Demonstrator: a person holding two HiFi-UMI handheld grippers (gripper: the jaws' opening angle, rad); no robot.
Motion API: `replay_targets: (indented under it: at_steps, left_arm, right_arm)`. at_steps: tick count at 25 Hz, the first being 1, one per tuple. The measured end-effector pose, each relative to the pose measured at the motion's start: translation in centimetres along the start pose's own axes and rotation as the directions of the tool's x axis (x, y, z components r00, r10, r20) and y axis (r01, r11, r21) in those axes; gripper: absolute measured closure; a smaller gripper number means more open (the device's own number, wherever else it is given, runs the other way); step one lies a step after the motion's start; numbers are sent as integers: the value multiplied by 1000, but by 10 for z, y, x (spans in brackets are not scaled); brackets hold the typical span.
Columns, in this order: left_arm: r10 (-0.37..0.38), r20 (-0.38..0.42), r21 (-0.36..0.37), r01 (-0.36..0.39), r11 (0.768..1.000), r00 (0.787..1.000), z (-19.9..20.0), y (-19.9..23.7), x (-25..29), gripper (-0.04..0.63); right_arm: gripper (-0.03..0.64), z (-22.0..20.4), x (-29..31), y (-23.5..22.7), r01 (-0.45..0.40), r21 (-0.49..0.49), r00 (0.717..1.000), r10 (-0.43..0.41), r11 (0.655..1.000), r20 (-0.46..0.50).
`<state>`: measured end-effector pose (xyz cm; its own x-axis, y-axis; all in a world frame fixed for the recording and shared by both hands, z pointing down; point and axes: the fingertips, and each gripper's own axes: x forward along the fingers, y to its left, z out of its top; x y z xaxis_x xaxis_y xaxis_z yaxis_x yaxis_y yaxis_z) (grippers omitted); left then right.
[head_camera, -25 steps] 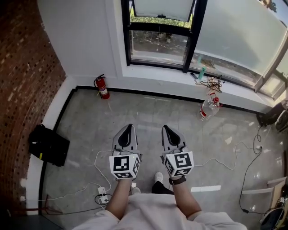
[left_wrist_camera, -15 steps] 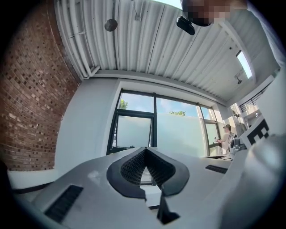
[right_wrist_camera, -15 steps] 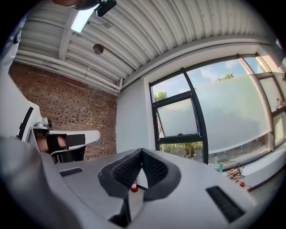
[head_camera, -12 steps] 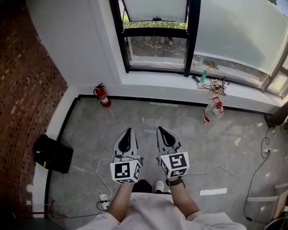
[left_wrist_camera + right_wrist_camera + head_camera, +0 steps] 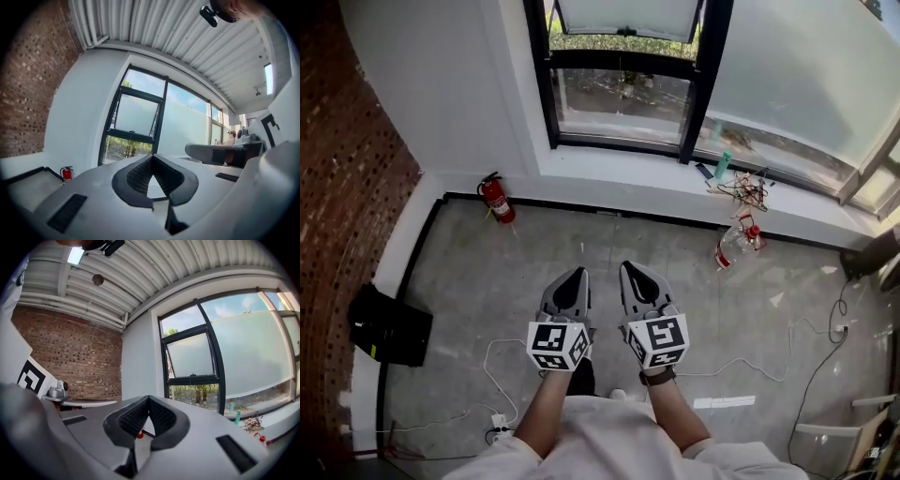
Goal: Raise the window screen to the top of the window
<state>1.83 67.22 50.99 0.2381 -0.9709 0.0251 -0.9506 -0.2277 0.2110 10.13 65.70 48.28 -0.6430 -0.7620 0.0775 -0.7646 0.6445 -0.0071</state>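
The black-framed window [image 5: 619, 89] is set in the white wall ahead, above a white sill. Its upper part holds a pale panel [image 5: 136, 114] with a small handle on its lower bar; greenery shows through the clear part below [image 5: 197, 393]. Both grippers are held side by side over the grey floor, well short of the window and pointing level at it. My left gripper [image 5: 579, 273] is shut with nothing in it, its tips meeting [image 5: 152, 156]. My right gripper [image 5: 627, 267] is shut and empty too [image 5: 148, 398].
A red fire extinguisher [image 5: 492, 198] stands against the wall, left of the window. On the sill lie a teal bottle [image 5: 724, 164] and tangled cables [image 5: 742, 192]; a water bottle [image 5: 733, 242] stands below. A black bag [image 5: 389, 325] sits by the brick wall; a white cable and power strip [image 5: 497, 422] lie on the floor.
The person has stepped towards the window, which now sits larger and more central. Both grippers have moved forward with them, closer together, and remain shut.
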Motion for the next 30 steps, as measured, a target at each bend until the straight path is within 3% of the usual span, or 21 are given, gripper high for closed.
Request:
replay_targets:
  at_steps: [1, 2, 3, 4, 5, 6, 10, 15, 18, 23, 27, 30]
  left_arm:
    - [17, 1, 13, -17, 1000, 1000, 0, 17, 14, 595]
    - [63, 16, 78, -64, 995, 998, 6, 37, 25, 595]
    - [115, 47, 186, -122, 975, 992, 19, 57, 34, 595]
    - [149, 89, 295, -169, 940, 985, 35, 74, 43, 595]
    - [154, 126, 362, -190, 913, 980, 51, 89, 53, 595]
    - [143, 153, 375, -191, 907, 978, 67, 105, 64, 595]
    - [141, 181, 273, -187, 944, 973, 98, 168, 101, 595]
    - [181, 97, 206, -197, 958, 979, 73, 220, 140, 595]
    - [173, 58, 167, -180, 969, 983, 58, 229, 173, 595]
    - [135, 81, 139, -145, 980, 988, 56, 234, 256, 595]
    - [68, 36, 144, -73, 987, 997, 46, 227, 344, 595]
    - [48, 60, 157, -57, 986, 997, 64, 217, 410, 595]
  right_arm:
    - [617, 1, 20, -4, 0, -5, 1000, 0, 1000, -7]
    - [617, 2, 42, -6, -6, -11, 1000, 5, 1000, -16]
    - [617, 6, 64, -6, -16, -19, 1000, 16, 1000, -22]
    - [617, 10, 85, -5, -27, -31, 999, 27, 999, -24]
    - [617, 16, 107, -3, -34, -43, 999, 33, 999, -20]
    - [617, 22, 127, -1, -37, -52, 999, 36, 998, -13]
    - [617, 38, 198, 7, -52, -87, 999, 52, 995, 6]
    - [617, 29, 256, -10, 10, -101, 999, -13, 995, -30]
    - [617, 15, 282, -42, 70, -89, 994, -77, 994, -81]
    - [617, 7, 341, -97, 60, -64, 995, -65, 996, -74]
    - [617, 17, 390, -163, 54, -18, 998, -55, 998, -25]
    - [617, 44, 421, -231, 83, -13, 996, -82, 996, 29]
